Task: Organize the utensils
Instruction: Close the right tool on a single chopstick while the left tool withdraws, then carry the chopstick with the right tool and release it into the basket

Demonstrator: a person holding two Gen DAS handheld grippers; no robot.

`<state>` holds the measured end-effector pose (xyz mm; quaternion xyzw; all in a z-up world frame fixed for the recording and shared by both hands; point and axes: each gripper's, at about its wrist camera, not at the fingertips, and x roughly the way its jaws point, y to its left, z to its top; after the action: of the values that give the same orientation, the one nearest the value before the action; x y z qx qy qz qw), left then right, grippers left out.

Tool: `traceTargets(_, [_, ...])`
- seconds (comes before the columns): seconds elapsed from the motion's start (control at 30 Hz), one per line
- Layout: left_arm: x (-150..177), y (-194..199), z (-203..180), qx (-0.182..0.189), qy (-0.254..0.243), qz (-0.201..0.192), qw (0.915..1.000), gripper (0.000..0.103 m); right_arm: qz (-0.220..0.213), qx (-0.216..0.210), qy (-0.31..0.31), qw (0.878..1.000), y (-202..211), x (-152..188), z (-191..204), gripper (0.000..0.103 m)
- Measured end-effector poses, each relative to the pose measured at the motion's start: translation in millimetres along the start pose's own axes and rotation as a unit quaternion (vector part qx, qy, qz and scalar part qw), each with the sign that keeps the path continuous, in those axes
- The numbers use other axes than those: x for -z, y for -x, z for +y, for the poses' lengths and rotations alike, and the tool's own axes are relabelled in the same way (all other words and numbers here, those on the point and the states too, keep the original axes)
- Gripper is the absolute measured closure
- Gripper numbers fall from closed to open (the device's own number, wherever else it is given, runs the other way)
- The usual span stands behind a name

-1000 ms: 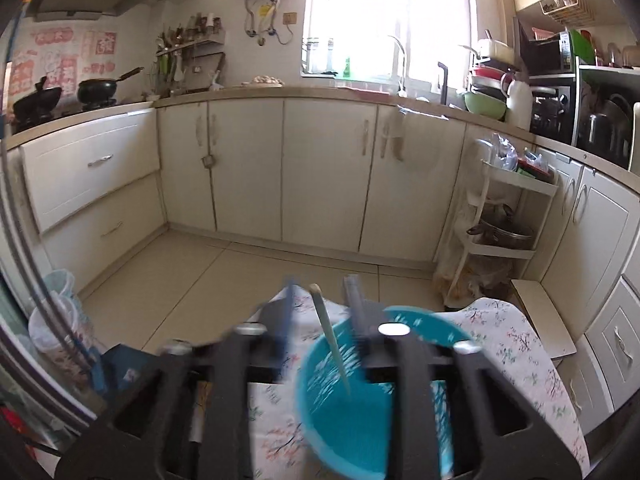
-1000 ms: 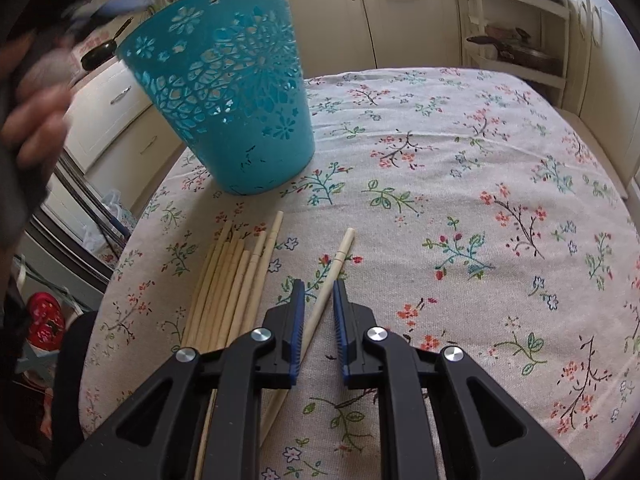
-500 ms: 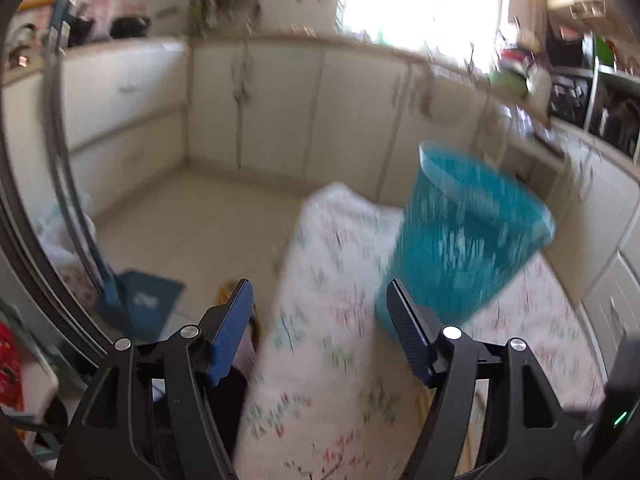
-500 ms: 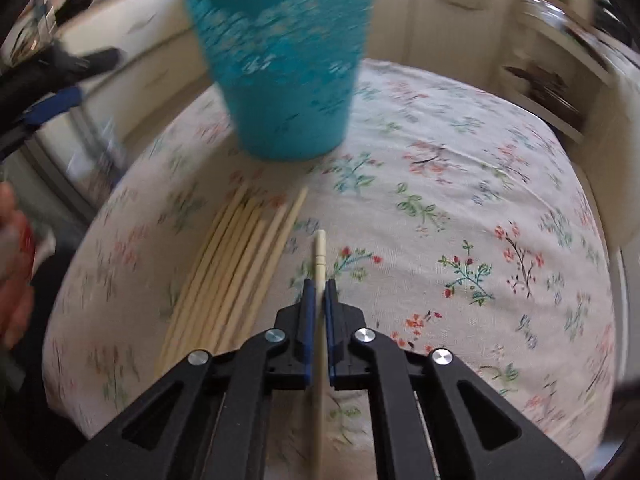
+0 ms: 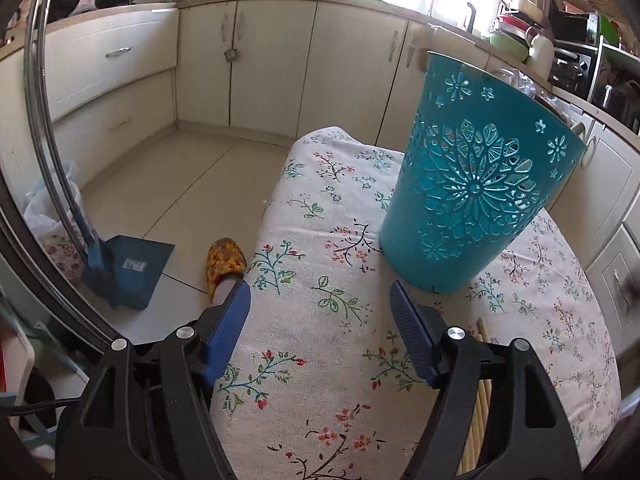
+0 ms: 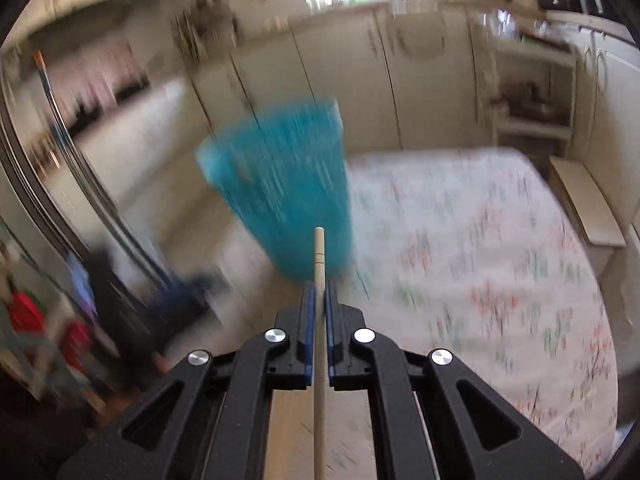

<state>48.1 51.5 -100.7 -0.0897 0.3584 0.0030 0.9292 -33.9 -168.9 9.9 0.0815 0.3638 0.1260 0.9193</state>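
Upright teal basket, contents hidden

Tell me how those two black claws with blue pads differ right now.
The left claw stands wide open with nothing between its pads; its jaws have just been opening. The right claw is shut on a pale wooden chopstick. Both point toward the teal plastic cut-out bin.

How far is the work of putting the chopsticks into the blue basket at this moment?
Done: nothing sure; the basket's inside is hidden. In hand: the right gripper is shut on one chopstick before the blue basket. Left: more chopsticks lie on the flowered cloth behind the open, empty left gripper.
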Motion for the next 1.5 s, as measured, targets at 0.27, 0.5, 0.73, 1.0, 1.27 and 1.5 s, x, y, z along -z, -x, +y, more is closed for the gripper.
traceTargets(0.27, [-2.5, 3.9, 3.9, 0.001, 0.014, -0.009, 0.9999, 0.029, -0.210, -0.040, 0.005, 0.977, 26.4, -113.7, 48.8, 0.097])
traceTargets(0.5, [-2.8, 6.6, 7.6, 0.003, 0.023, -0.017, 0.9996, 0.026, -0.251, 0.034, -0.017, 0.967, -33.5, -151.2, 53.6, 0.097])
traceTargets(0.73, [-2.8, 5.5, 8.3, 0.008, 0.025, -0.017, 0.9995, 0.026, -0.208, 0.054, 0.001, 0.977, -56.5, -127.8, 44.0, 0.096])
traceTargets(1.0, [-3.0, 5.3, 12.5, 0.001, 0.037, -0.018, 0.9991, 0.025, -0.193, 0.036, 0.024, 0.980, -16.5, -92.2, 42.8, 0.082])
traceTargets(1.27, [-2.6, 6.1, 13.7, -0.007, 0.042, -0.022, 0.9988, 0.022, -0.037, 0.066, 0.011, 0.997, -4.0, 19.5, 13.1, 0.080])
traceTargets(1.5, [-2.4, 5.5, 14.0, -0.012, 0.044, -0.021, 0.9987, 0.020, 0.072, 0.073, 0.005, 0.995, -52.0, 62.5, 1.2, 0.081])
